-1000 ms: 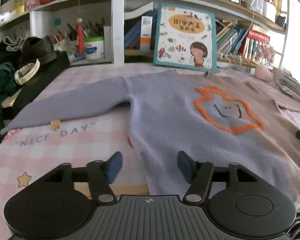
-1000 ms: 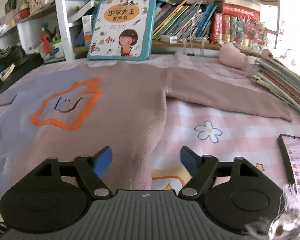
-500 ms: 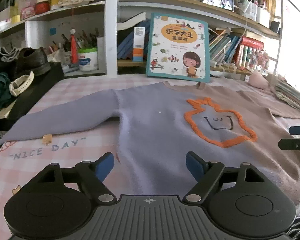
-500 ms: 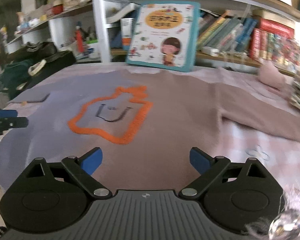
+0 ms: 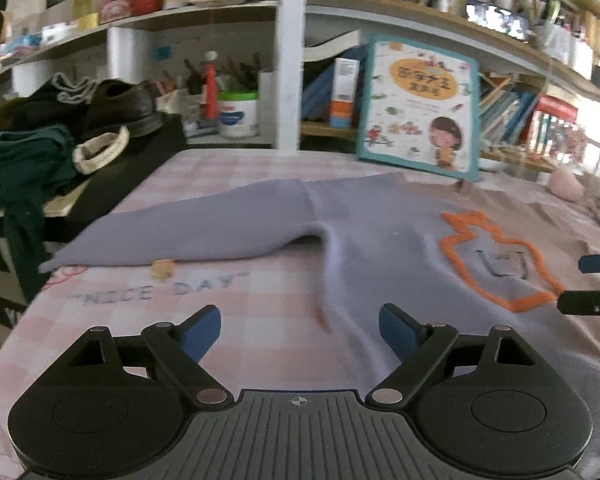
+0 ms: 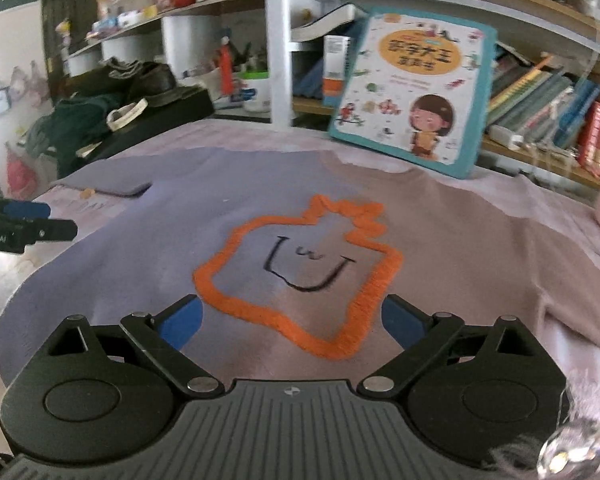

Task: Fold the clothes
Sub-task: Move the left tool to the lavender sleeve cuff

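A sweater [image 5: 380, 240], lilac on its left half and dusty pink on its right, lies flat and face up on a pink checked cloth [image 5: 140, 308]. It has an orange-outlined face patch [image 6: 300, 276]. Its left sleeve [image 5: 188, 236] stretches out to the left. My left gripper [image 5: 300, 330] is open and empty, low over the sweater's lower left edge. My right gripper [image 6: 292, 324] is open and empty, just above the patch. Each gripper shows in the other's view: the right one [image 5: 596, 284] and the left one [image 6: 24, 222].
A picture book [image 5: 420, 108] leans on the shelves behind the sweater. A black stand with shoes and dark green clothes [image 5: 80, 132] is at the left. Books [image 6: 560, 120] fill the shelf at the right. A small tan tag [image 5: 162, 268] lies below the sleeve.
Both grippers have swung leftward and opened wider. The right one moved from the sweater's right edge to over the orange patch. The left one now looks more towards the left sleeve.
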`<state>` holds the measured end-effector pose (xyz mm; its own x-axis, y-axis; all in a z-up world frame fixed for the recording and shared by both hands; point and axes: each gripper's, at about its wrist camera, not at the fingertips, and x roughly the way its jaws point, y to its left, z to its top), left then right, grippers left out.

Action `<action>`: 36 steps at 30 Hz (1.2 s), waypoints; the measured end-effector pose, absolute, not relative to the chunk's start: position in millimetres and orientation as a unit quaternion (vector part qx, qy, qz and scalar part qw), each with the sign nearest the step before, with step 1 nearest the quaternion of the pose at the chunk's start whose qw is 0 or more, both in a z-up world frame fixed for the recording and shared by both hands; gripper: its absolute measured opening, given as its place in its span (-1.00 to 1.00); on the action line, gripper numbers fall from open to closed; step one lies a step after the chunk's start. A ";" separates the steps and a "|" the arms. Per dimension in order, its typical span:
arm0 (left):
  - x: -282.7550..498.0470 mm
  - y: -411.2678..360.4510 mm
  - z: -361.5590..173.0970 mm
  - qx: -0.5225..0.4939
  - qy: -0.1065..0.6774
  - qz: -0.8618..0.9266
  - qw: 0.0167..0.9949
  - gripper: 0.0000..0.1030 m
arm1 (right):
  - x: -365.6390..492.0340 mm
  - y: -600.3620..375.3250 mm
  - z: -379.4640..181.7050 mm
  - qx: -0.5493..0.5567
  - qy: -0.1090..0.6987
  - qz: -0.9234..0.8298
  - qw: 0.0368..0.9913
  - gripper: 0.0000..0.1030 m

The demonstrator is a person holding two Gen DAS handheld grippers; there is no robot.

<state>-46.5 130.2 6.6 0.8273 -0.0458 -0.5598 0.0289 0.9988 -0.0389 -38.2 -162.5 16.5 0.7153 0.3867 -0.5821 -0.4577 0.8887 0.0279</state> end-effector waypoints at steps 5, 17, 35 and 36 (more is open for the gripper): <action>-40.8 143.1 7.0 -0.021 0.291 0.000 0.957 0.73 | -26.1 -149.9 8.3 -0.069 0.311 0.242 0.916 0.89; -25.4 172.9 4.4 -0.037 0.305 0.038 0.951 0.73 | -4.6 -147.5 4.8 -0.085 0.300 0.229 0.922 0.90; 5.0 200.7 -0.9 -0.051 0.304 0.097 0.946 0.73 | -0.4 -149.5 -12.0 -0.076 0.319 0.234 0.915 1.00; 7.2 203.6 -2.3 -0.051 0.306 0.103 0.945 0.73 | -0.3 -149.5 -12.0 -0.076 0.319 0.234 0.915 1.00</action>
<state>7.2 203.6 -2.3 0.7911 0.1634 -0.5894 -0.2253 0.9737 -0.0325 -0.3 -149.5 -12.0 0.6866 0.3798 -0.6200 -0.4765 0.8791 0.0108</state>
